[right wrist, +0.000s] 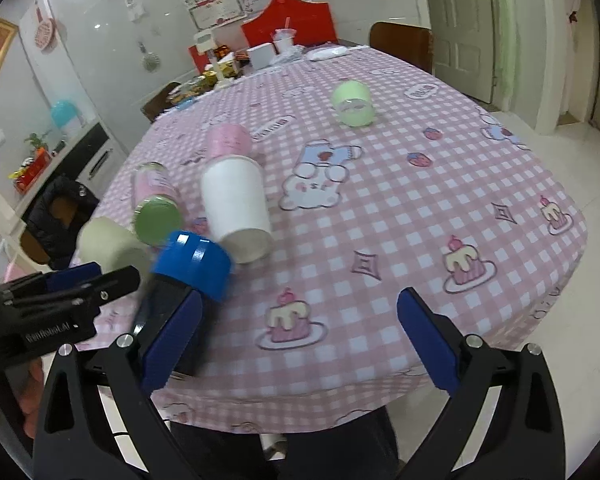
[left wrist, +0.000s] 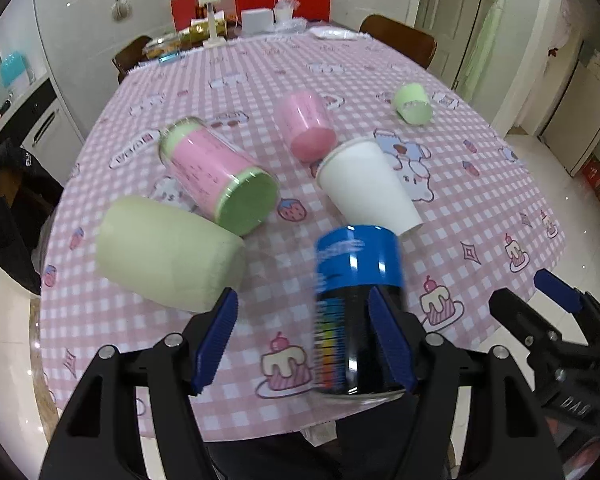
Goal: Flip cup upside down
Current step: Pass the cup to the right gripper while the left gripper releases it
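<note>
Spread wide, left tongs [left wrist: 304, 336] with one pad against blurred blue-capped cup [left wrist: 356, 304] over the near table [left wrist: 480, 208] edge, long axis pointing away; right tongs [right wrist: 300, 344] gaping, empty, cup just left.
</note>
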Available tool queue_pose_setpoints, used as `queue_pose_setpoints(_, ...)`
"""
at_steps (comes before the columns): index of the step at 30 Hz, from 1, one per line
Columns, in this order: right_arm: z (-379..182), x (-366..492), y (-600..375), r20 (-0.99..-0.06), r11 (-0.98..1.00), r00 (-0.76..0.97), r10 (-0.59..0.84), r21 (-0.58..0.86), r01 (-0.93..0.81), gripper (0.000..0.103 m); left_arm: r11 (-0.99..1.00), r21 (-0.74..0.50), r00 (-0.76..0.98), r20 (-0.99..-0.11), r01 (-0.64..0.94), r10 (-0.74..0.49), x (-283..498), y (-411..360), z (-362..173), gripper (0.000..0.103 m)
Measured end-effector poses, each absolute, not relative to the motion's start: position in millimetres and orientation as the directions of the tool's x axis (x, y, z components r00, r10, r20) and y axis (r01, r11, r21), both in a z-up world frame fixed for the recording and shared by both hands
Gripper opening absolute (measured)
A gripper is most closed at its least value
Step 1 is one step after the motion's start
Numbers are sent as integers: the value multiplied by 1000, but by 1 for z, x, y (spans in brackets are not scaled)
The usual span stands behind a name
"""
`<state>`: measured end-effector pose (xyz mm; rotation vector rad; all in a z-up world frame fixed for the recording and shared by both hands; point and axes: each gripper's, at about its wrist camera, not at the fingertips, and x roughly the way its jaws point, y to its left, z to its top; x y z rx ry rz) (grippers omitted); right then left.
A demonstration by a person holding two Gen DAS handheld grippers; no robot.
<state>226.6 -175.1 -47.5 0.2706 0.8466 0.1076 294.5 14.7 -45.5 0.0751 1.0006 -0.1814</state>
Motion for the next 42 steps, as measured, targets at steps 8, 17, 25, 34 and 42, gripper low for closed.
queue_pose_setpoints(8, -41, 251, -137, -760, 952, 584, 284, 297, -77, 95, 989, 4, 574, -814, 150, -83, 285, 44, -40, 68)
queue_pose_setpoints(17, -80, 286, -118, -851, 966, 470, 233, 259, -10, 95, 986, 26, 562, -824, 165, -72, 281, 57, -58, 68)
queue_pose_setpoints(25, -87, 288, -127, -850, 943, 442, 286, 332, 28, 65, 984, -2, 548, -831, 176, -100, 289, 59, -71, 68)
queue_pose_setpoints(34, -52, 261, -121, -785, 953, 552, 281, 295, -65, 64, 985, -19, 569, -815, 173, -115, 290, 48, -65, 68)
queue_pose_setpoints(42, -27, 243, -109, -722, 981, 666, 190, 174, -91, 64, 991, -31, 634, -766, 129, -107, 284, 52, -54, 68)
